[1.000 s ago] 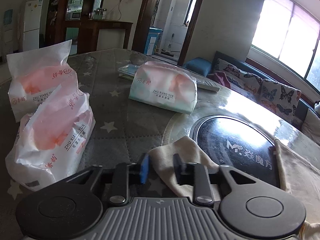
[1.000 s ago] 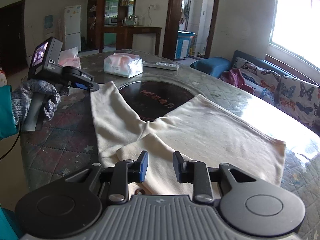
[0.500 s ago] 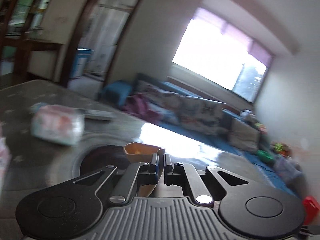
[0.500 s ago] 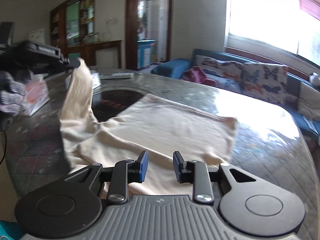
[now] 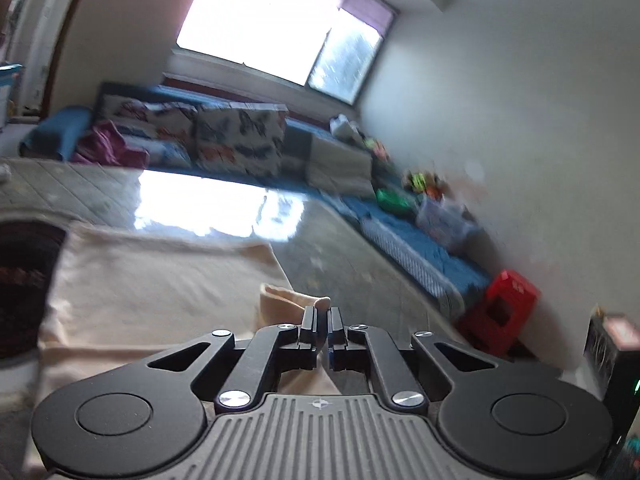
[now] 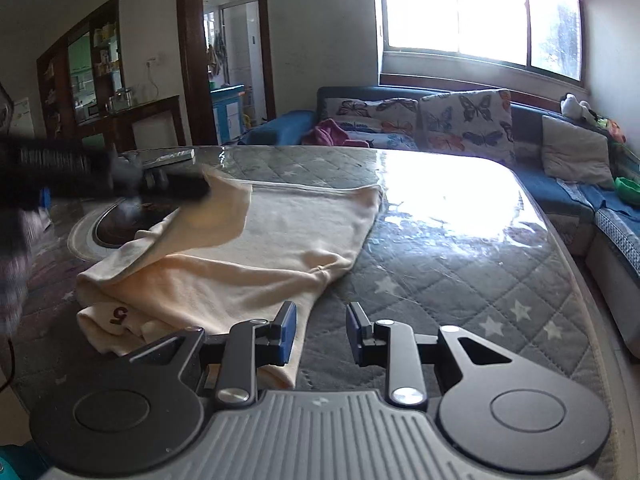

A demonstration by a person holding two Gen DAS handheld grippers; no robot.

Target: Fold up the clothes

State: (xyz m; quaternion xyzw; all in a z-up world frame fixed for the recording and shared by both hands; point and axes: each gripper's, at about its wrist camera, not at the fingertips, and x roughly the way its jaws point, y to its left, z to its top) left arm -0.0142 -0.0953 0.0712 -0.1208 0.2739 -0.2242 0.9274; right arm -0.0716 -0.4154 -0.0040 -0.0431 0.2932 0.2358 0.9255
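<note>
So we've got the left gripper [image 5: 322,316] pinching the cream shirt's [image 6: 256,256] sleeve, while the right gripper [image 6: 321,330] hangs open above the table [image 6: 460,264].

Ahead and to the right of the right gripper's [image 6: 321,330] spread fingers, the quilted table [image 6: 460,264] lies bare to its far edge. To their left, the cream garment [image 6: 248,256] covers the surface, its near hem just beside the left finger. Beyond it the left gripper [image 6: 120,178] hangs over the cloth, pinching a raised sleeve and blocking that side.
</note>
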